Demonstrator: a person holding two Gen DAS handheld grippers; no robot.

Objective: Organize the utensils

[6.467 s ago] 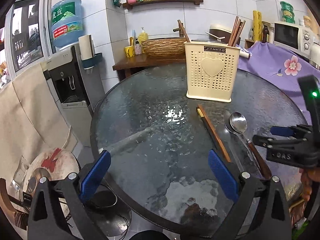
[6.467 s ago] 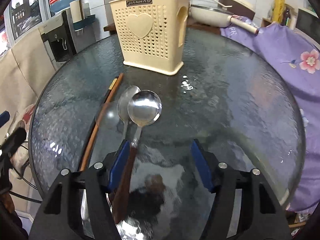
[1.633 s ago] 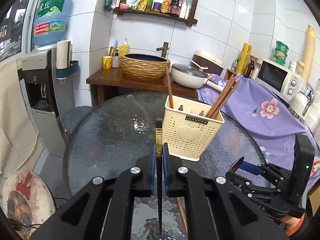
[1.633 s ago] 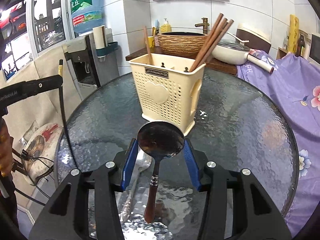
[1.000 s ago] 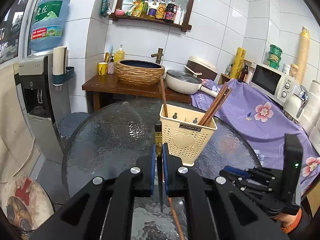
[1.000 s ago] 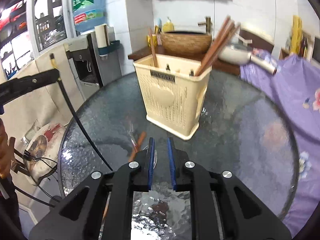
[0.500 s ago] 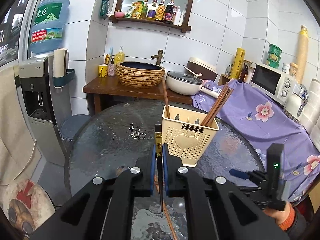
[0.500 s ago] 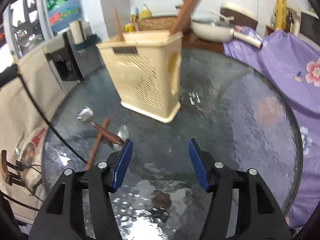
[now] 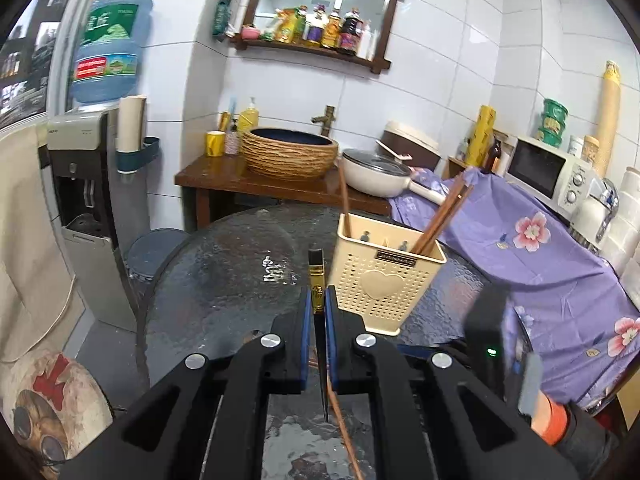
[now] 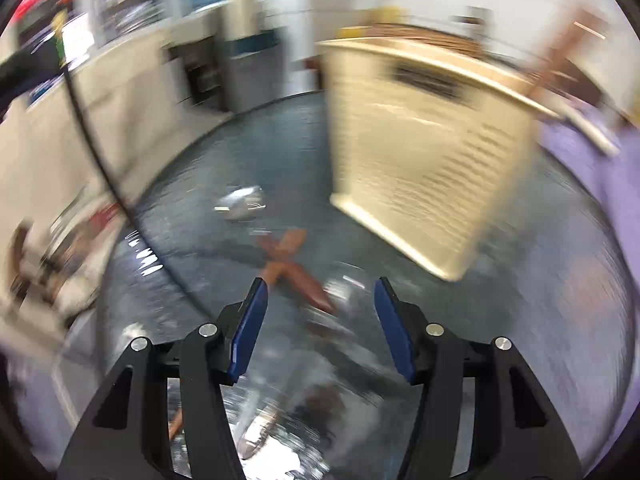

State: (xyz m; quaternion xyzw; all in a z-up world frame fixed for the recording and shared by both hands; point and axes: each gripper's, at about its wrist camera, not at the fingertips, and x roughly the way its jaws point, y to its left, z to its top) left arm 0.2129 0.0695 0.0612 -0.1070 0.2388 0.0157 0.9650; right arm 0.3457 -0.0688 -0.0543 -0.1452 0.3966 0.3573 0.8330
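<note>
My left gripper (image 9: 316, 304) is shut on a dark chopstick (image 9: 317, 276) with a gold band, held upright above the round glass table (image 9: 224, 280). The cream utensil holder (image 9: 384, 284) stands just right of it with wooden chopsticks (image 9: 440, 212) inside. My right gripper (image 10: 320, 320) is open and empty, low over the table; it also shows blurred in the left wrist view (image 9: 492, 344). In the blurred right wrist view a wooden-handled spoon (image 10: 296, 268) lies across a wooden chopstick (image 10: 284, 248) on the glass, its bowl (image 10: 240, 204) to the left, the holder (image 10: 424, 152) behind.
A water dispenser (image 9: 80, 200) stands left of the table. A wooden sink stand with a woven basin (image 9: 288, 152) and a pan (image 9: 376, 172) is behind. A purple floral cloth (image 9: 532, 248) covers the counter to the right, with a microwave (image 9: 548, 168).
The spoon has dropped from my right gripper onto the table, and that gripper is now open and swinging down toward it. My left gripper still holds the chopstick upright.
</note>
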